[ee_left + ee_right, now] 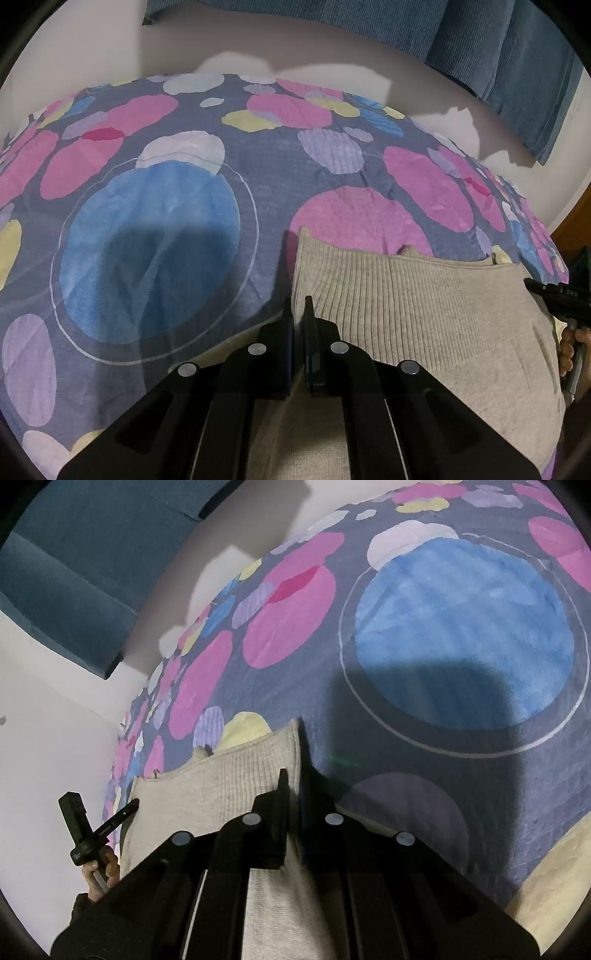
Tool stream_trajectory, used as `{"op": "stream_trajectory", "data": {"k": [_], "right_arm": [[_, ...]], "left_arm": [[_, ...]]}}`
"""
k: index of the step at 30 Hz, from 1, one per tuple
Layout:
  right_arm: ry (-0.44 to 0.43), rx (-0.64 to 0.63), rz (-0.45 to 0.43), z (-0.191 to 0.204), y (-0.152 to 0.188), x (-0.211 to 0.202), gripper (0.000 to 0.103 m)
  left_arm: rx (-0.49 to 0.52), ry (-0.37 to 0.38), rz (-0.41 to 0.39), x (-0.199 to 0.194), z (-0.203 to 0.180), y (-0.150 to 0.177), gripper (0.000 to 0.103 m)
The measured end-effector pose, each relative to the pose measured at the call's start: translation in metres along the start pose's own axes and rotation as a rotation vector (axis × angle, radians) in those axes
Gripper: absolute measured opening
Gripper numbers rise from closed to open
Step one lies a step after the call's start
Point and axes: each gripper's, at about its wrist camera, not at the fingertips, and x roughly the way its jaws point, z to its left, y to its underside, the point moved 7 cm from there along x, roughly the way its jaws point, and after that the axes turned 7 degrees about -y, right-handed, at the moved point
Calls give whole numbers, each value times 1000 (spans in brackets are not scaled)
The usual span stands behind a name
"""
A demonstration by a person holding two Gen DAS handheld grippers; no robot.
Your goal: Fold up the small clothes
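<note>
A beige ribbed knit garment (424, 306) lies on the patterned bedspread (155, 229), its ribbed edge pointing away from me. My left gripper (297, 308) is shut on the garment's left edge, with fabric pinched between the black fingers. In the right wrist view the same garment (221, 790) stretches off to the left, and my right gripper (293, 779) is shut on its right edge. Each view catches the other gripper at the garment's far side: the right one (557, 295) and the left one (85, 830), held by a hand (101, 871).
The bedspread (461, 635) is grey-blue with large pink, blue, lilac and yellow spots and fills most of both views. Beyond it are a pale surface (110, 55) and blue ribbed fabric (480, 44). A wooden edge (576, 218) shows at the far right.
</note>
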Motion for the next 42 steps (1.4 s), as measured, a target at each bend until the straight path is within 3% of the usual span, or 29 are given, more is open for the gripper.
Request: {"op": "stream_trajectory", "data": {"k": [7,10,14,17,18,20,24,29,35,39,42], "right_arm": [[0,14,4,1,1,-3,3],[2,26,5,1,3,-8,4],[41,26,-3,2,15,-27,11],[80,3,-4,7,28,-46,22],[88,0,-6,10,32,-51,26],[80,-14,-16,20,46,-66,33],[29,-57,-36,55,79,-89,57],[-111,-92,-23,118,133,-96,67],[-286,-123,79,194,202,-66,69],[-287,-134,149,209,236,-34,74],[-224,-51,235,181,257,3,74]], "left_arm": [[15,-17,4,0,-2,0,5],[15,-29,7,-2,-4,-1,10],[-48,12,29,-18,2,6,40],[-128,84,27,-46,16,22,47],[-146,95,27,-55,20,29,54],[-178,112,25,-70,29,42,66],[-231,160,22,-106,45,77,74],[-280,220,39,-139,54,124,76],[-304,233,47,-152,56,155,76],[-323,246,56,-149,57,162,76],[-317,242,52,-146,58,161,76]]}}
